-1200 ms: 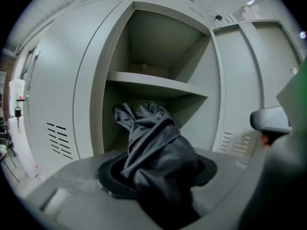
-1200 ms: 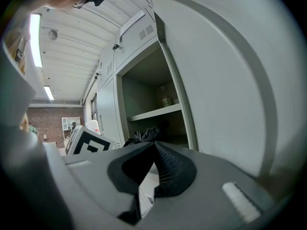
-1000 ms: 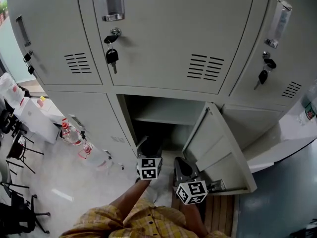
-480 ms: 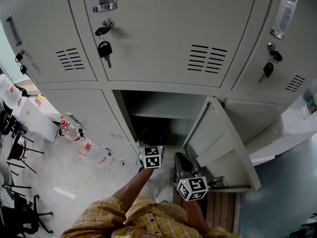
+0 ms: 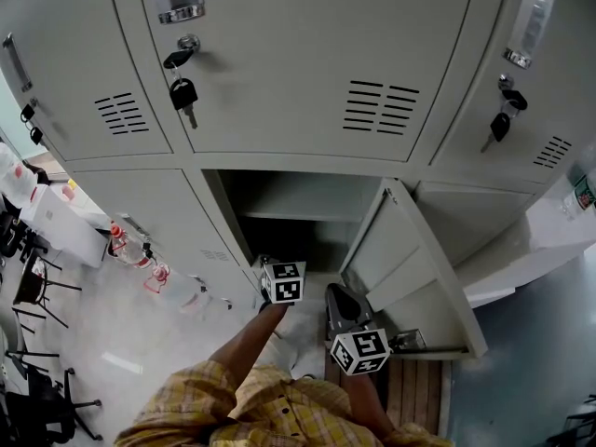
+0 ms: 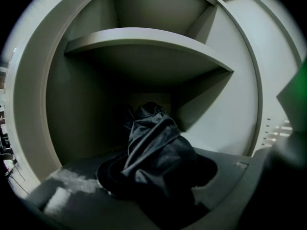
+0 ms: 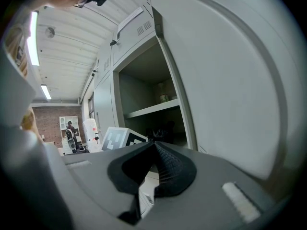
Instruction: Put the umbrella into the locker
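The open locker compartment (image 5: 300, 214) is the lower middle one; its door (image 5: 410, 270) swings out to the right. In the left gripper view a crumpled black folded umbrella (image 6: 154, 145) sticks out from between the grey jaws of my left gripper (image 6: 153, 181), which is shut on it. The umbrella's far end reaches into the compartment under the inner shelf (image 6: 144, 37). In the head view the left gripper (image 5: 282, 277) is at the compartment's mouth, and the umbrella is lost in shadow. My right gripper (image 7: 154, 146) is shut and holds nothing; it stays back beside the door (image 5: 345, 313).
Keys hang from the locks of the upper lockers (image 5: 182, 91) (image 5: 500, 125). Water bottles (image 5: 140, 261) and a white box (image 5: 58, 220) stand on the floor at the left, with black chair legs (image 5: 28, 287) beyond. A wooden slat board (image 5: 410, 400) lies under the door.
My left gripper has moved forward with the umbrella, up to the mouth of the open compartment. The right gripper has stayed where it was.
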`<state>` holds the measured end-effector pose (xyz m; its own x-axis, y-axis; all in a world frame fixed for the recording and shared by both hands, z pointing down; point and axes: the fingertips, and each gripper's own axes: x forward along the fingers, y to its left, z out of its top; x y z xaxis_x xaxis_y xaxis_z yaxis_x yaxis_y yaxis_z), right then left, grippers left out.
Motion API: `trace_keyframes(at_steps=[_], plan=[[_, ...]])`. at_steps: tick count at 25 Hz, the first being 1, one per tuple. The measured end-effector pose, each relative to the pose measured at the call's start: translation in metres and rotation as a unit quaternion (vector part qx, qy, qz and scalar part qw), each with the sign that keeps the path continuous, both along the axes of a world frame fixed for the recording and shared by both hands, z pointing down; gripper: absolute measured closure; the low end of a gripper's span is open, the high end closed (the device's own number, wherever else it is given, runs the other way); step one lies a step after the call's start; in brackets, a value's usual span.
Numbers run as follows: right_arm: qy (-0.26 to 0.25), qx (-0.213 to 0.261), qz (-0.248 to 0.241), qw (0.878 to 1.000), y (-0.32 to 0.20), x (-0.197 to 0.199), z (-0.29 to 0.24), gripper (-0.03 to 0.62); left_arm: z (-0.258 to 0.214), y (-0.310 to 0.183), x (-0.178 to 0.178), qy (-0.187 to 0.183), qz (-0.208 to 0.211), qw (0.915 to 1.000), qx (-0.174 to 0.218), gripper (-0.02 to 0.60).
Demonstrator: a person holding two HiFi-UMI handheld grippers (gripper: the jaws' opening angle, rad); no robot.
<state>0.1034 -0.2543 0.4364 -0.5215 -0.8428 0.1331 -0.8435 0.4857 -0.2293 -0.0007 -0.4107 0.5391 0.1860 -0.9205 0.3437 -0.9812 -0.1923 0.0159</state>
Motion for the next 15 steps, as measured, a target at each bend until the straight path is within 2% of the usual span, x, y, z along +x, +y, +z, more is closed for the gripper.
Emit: trace_keyframes(at_steps=[4, 15], plan=[[0.001, 0.001, -0.001, 1.0, 0.0, -0.001, 0.0, 0.594, 0.004, -0.006, 0.001, -0.009, 0.001, 0.9999, -0.01, 0.33], [0.001, 0.001, 0.005, 1.0, 0.003, 0.001, 0.001, 0.594, 0.012, -0.011, 0.004, -0.066, -0.01, 0.9969, -0.042, 0.319]])
